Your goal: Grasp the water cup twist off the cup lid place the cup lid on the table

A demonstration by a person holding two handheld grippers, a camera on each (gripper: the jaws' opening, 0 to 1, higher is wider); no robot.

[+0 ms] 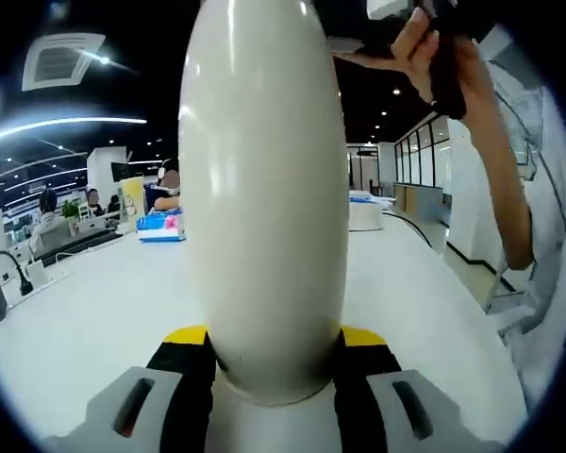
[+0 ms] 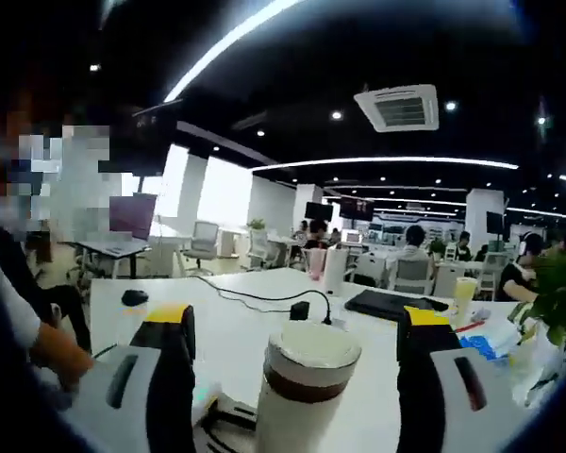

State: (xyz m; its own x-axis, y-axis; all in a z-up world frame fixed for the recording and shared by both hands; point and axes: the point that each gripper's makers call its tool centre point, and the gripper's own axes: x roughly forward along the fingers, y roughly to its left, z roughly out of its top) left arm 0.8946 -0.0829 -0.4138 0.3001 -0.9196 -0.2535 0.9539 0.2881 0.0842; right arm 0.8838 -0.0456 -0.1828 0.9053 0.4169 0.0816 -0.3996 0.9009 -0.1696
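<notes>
The water cup (image 1: 264,198), a tall cream body, runs up the centre of the left gripper view, pinched at its lower part between the left gripper (image 1: 274,363) fingers. In the right gripper view its cup lid (image 2: 313,347) sits bottom centre, between the spread right gripper (image 2: 297,363) fingers, untouched, above the white table (image 2: 245,330).

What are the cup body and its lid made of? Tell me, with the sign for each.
Cup body: probably glossy plastic or coated metal; its smooth cream surface carries bright ceiling-light streaks. Lid: likely plastic, pale with a softer sheen, sitting above a dark brown band; the look cannot settle it.
</notes>
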